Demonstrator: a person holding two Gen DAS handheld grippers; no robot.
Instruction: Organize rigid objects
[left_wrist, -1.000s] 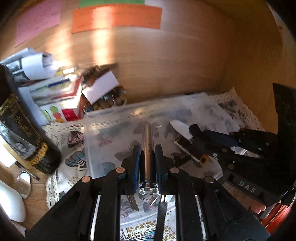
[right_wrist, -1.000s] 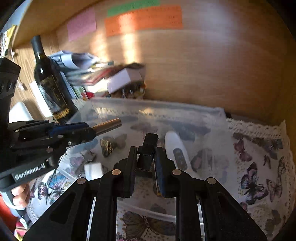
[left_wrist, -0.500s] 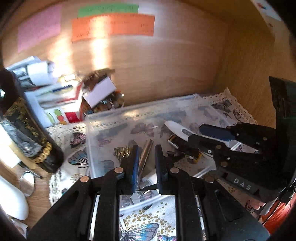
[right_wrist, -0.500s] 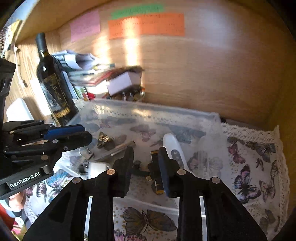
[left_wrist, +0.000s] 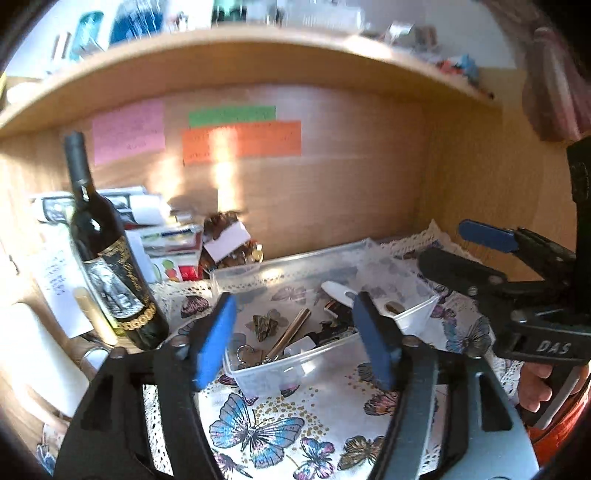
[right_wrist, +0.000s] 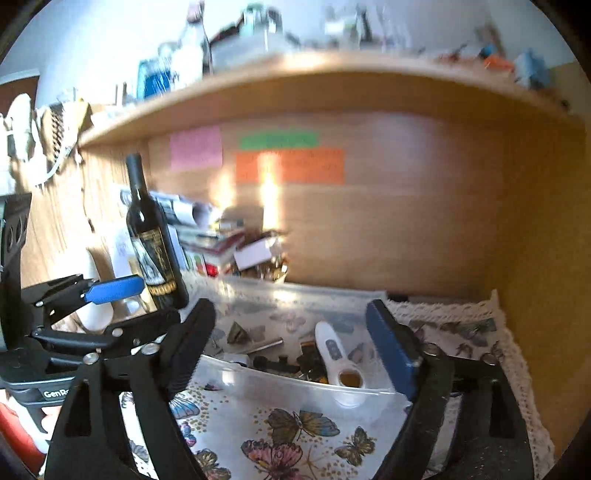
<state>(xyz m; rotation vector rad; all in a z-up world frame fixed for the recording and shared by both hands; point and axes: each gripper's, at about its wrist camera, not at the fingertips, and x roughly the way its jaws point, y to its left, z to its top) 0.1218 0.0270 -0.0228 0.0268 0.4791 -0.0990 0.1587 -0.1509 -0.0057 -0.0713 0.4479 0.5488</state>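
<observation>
Now: left tool (left_wrist: 295, 338) and right tool (right_wrist: 291, 341) both spread wide and empty, held back above the near rim of the clear tub (left_wrist: 288, 363), likely after drops. In the tub: metal tube (left_wrist: 291, 332), long axis diagonal, far end up-right; white remote (right_wrist: 334, 354), lengthwise front to back. Tub on butterfly cloth (left_wrist: 258, 424), beside bottle (left_wrist: 110, 273).

Both wrist views face the clear bin (left_wrist: 291, 363) (right_wrist: 291, 384).
</observation>
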